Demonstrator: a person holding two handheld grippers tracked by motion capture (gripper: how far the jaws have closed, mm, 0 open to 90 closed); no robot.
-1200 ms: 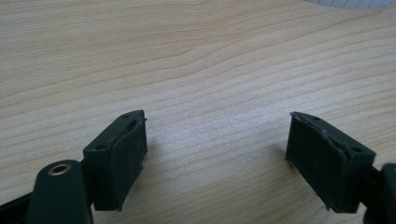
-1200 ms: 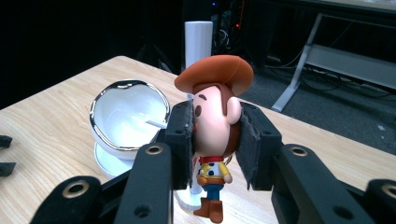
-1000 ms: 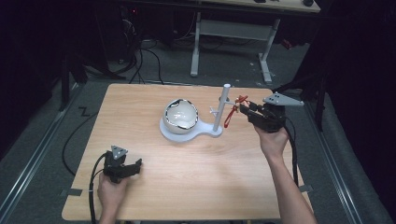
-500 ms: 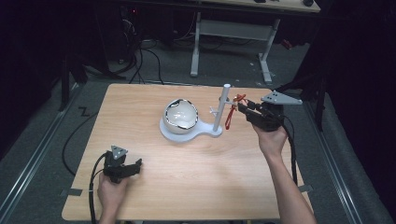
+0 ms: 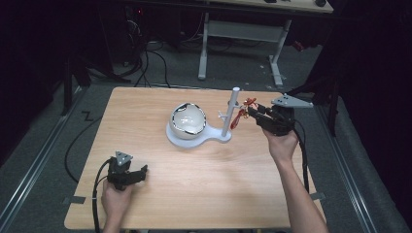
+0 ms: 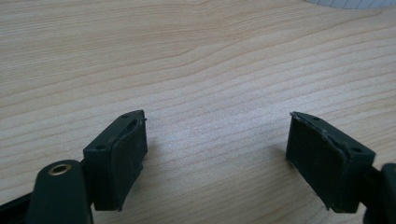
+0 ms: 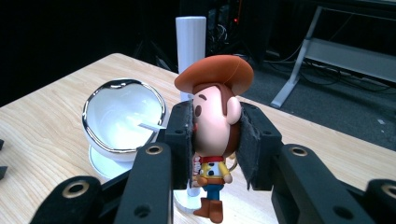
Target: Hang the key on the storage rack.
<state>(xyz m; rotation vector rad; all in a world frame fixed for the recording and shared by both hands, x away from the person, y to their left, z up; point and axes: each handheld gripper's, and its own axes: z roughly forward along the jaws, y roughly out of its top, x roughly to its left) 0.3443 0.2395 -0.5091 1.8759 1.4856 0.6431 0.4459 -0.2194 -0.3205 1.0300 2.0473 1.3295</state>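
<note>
My right gripper (image 5: 253,111) (image 7: 215,144) is shut on a small cowboy figurine (image 7: 215,122) with a brown hat, gripping its head. In the high view the figurine (image 5: 241,111) hangs just right of a white post (image 5: 231,112) that rises from a white stand (image 5: 212,137). A white egg-shaped cup with a chrome rim (image 5: 188,119) (image 7: 120,122) sits on the same stand, left of the post (image 7: 190,41). My left gripper (image 5: 142,172) (image 6: 215,161) rests low over bare wood near the table's front left, open, with nothing between its jaws.
The wooden table (image 5: 160,194) has bare wood across its front half and left side. Beyond its far edge stand a white desk frame (image 5: 243,29) and cables on a dark floor. Black cables (image 5: 99,189) trail from both grippers.
</note>
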